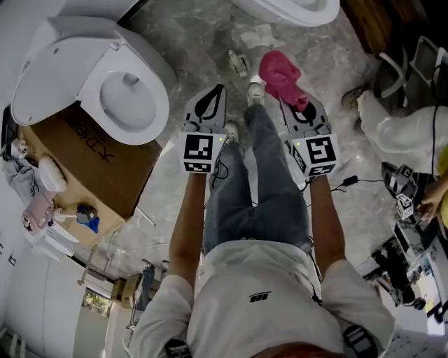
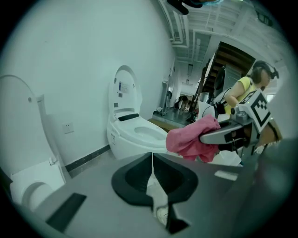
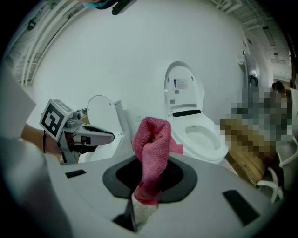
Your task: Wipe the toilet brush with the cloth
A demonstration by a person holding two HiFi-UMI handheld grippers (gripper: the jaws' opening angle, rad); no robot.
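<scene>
Head view, steeply down: a grey marbled floor [image 1: 189,42] carries everything. At its far-left corner, against the wall, stands a white toilet [image 1: 105,77] with the lid raised. A second white bowl [image 1: 294,10] shows at the floor's far edge. A brown cardboard box [image 1: 105,164] lies along the left edge, touching the first toilet; the small things on the near side of its top are too small to name, possibly bottles. The person's jeans [image 1: 259,189] run down the middle of the floor. Another person in pale clothing [image 1: 392,126] is at the right edge.

The left tongs [image 1: 218,91] are held out over the floor just left of the legs. The left gripper view shows their tips [image 2: 152,160] brought together to a thin slit with nothing between them.

The right tongs [image 1: 292,105] are beside them, level and a little apart. They are clamped on a pink cloth [image 1: 278,73], which bunches up beyond the tips. In the right gripper view the cloth [image 3: 152,148] rises from between the closed tongs [image 3: 148,188] in a folded wad.

A crumpled white scrap [image 1: 255,33] lies on the floor near the far edge.
</scene>
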